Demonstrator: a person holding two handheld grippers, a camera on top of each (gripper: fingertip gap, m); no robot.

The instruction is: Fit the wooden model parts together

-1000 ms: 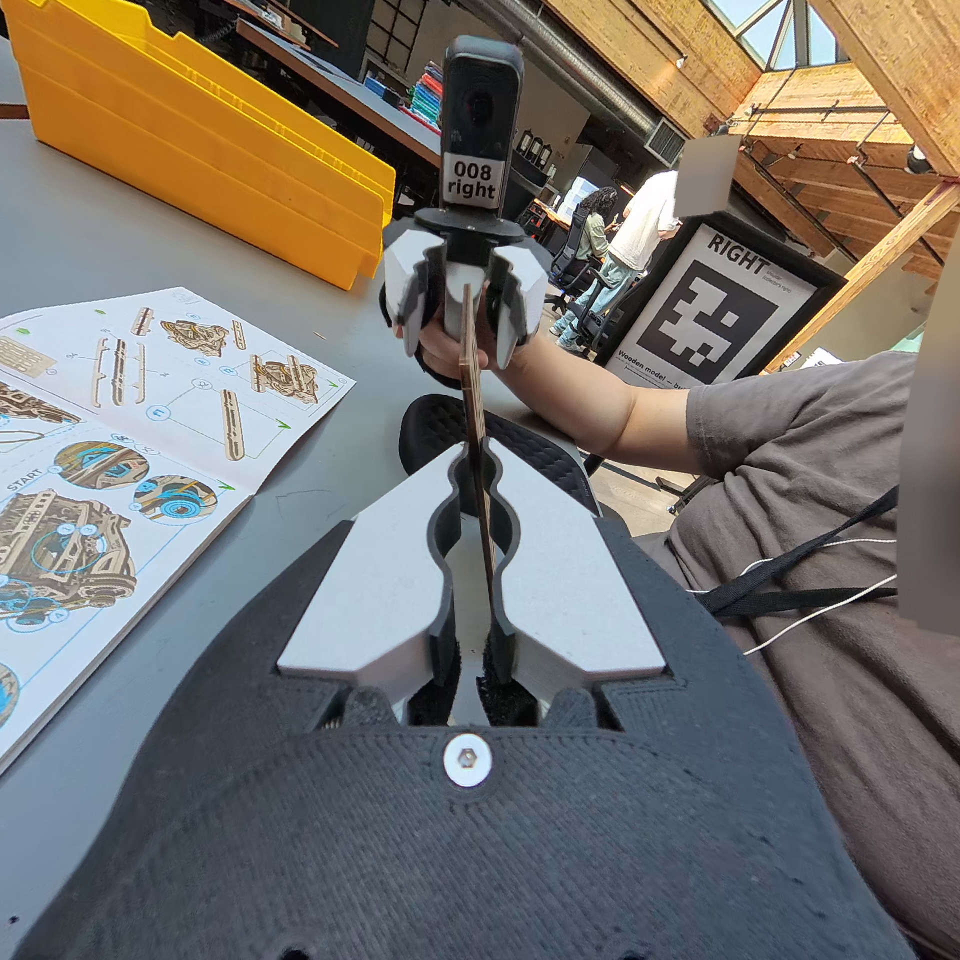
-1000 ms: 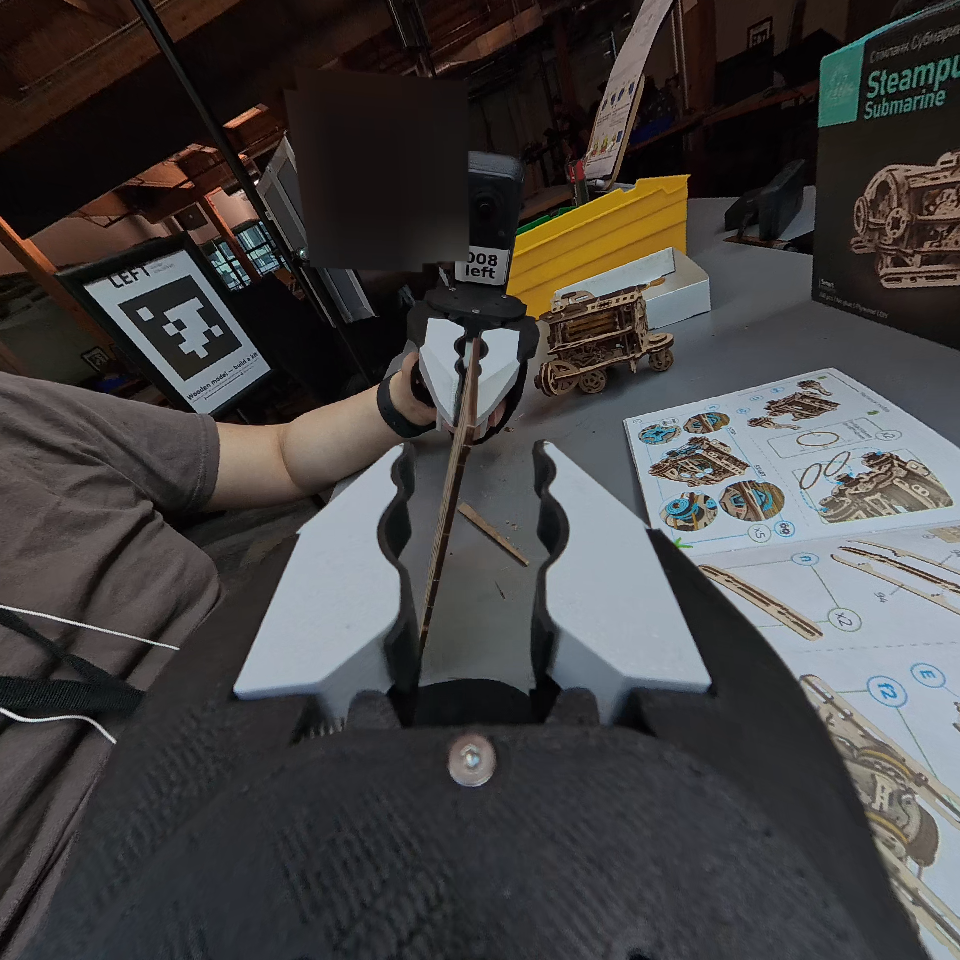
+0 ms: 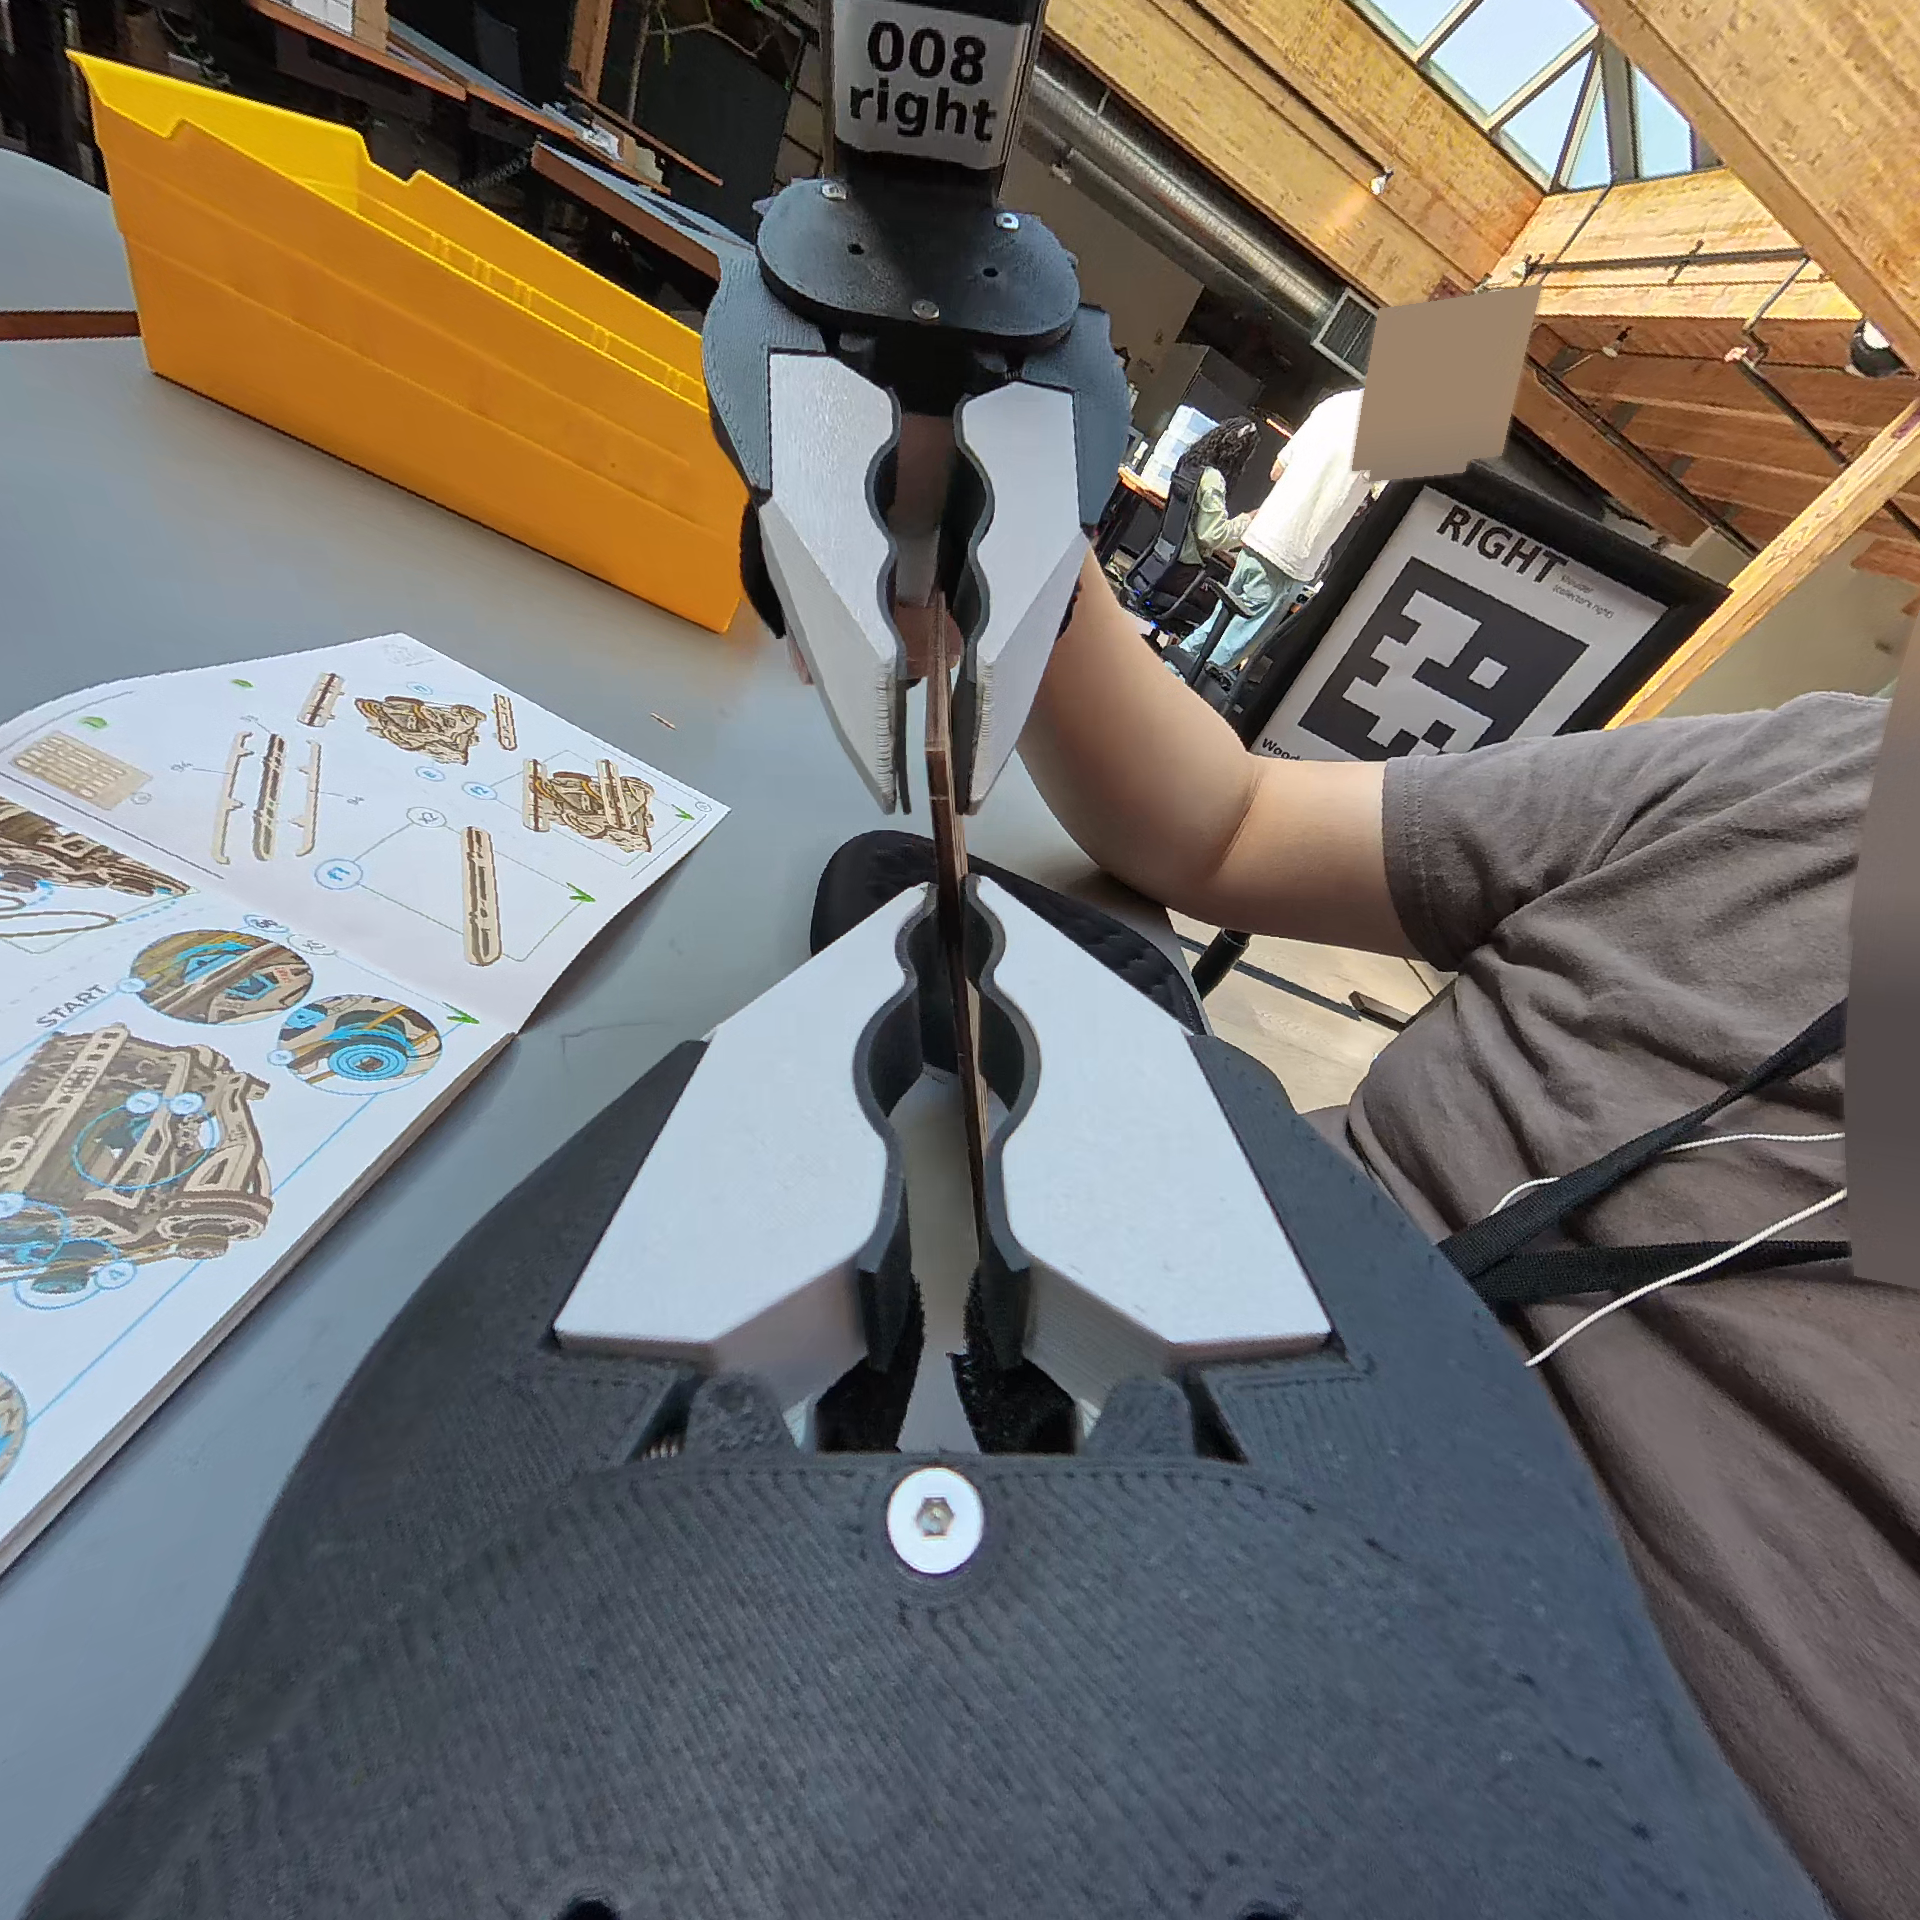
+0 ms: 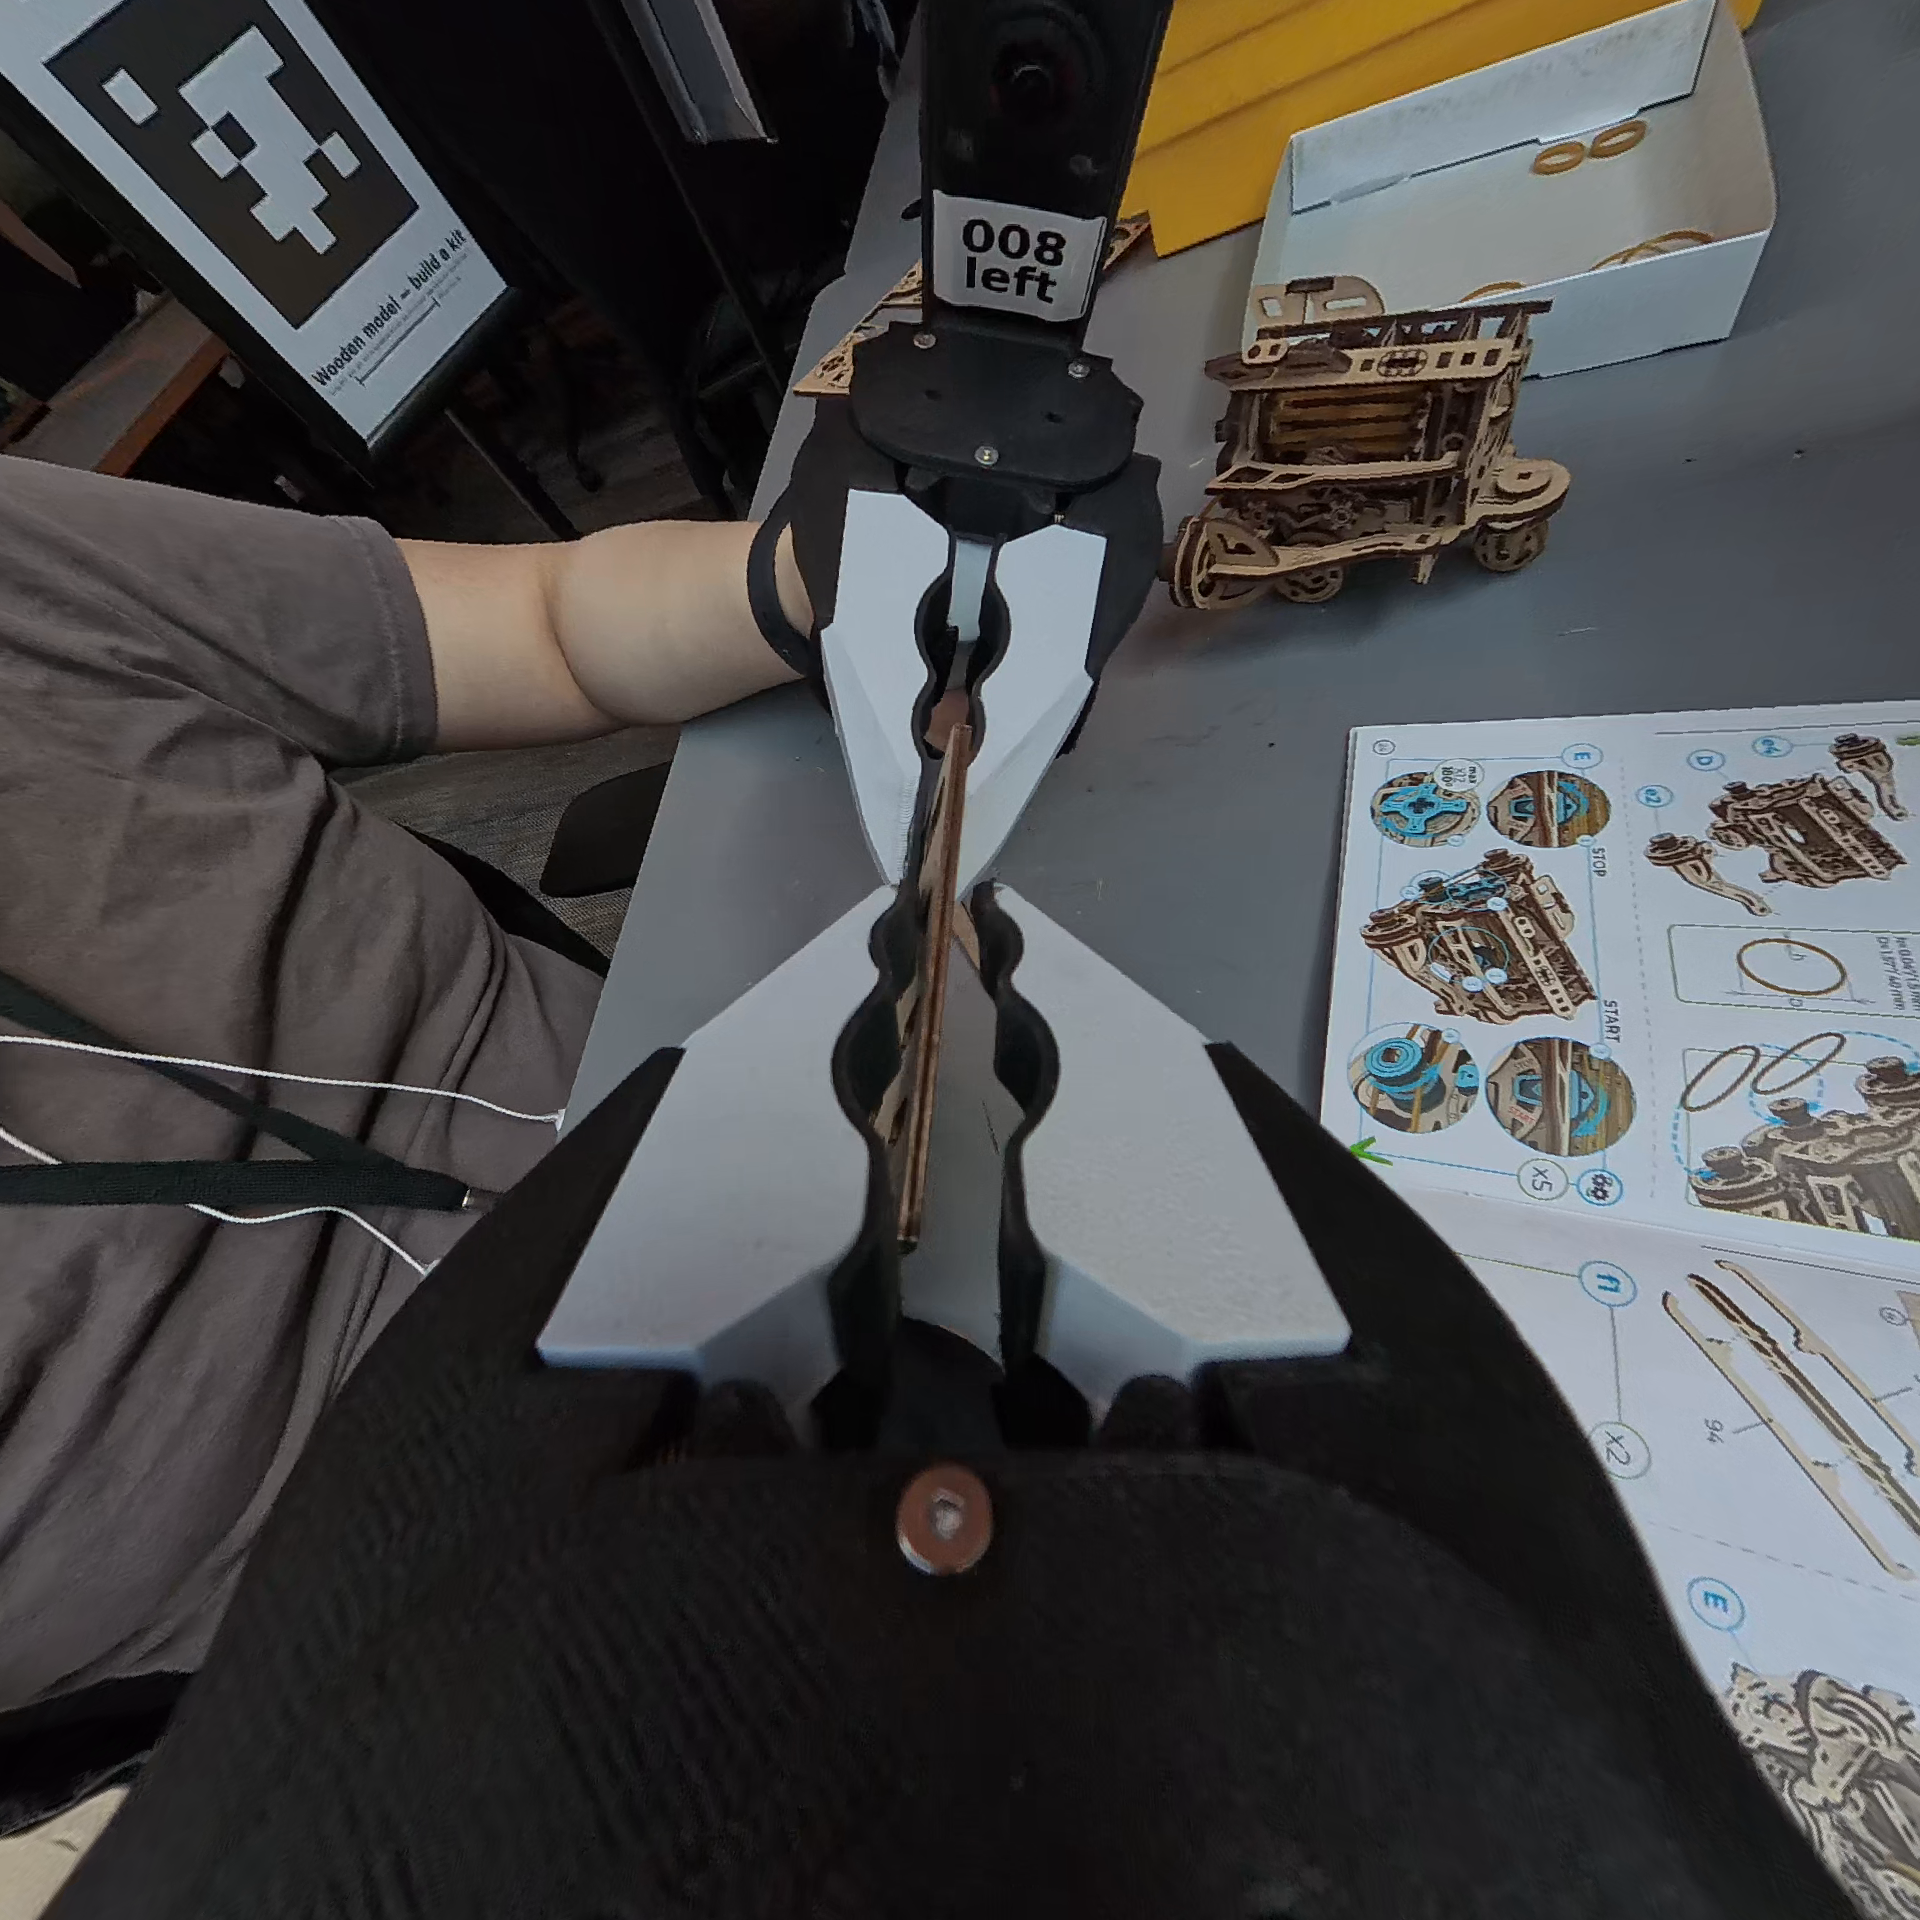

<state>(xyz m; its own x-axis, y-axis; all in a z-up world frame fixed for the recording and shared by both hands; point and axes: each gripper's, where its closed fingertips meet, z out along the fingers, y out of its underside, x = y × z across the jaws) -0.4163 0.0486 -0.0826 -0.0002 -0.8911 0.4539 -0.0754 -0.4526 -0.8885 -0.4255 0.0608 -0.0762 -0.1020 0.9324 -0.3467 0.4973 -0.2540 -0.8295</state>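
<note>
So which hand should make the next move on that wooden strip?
Probably the right. The left gripper has its jaws clamped on the wooden strip, holding it steady. The right gripper straddles the other end with a gap showing, so closing it looks like the next move.

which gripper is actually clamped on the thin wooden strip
The left gripper: its fingertips pinch the wooden strip. The right gripper surrounds the strip's other end with a gap on one side, so it isn't clamped.
</note>
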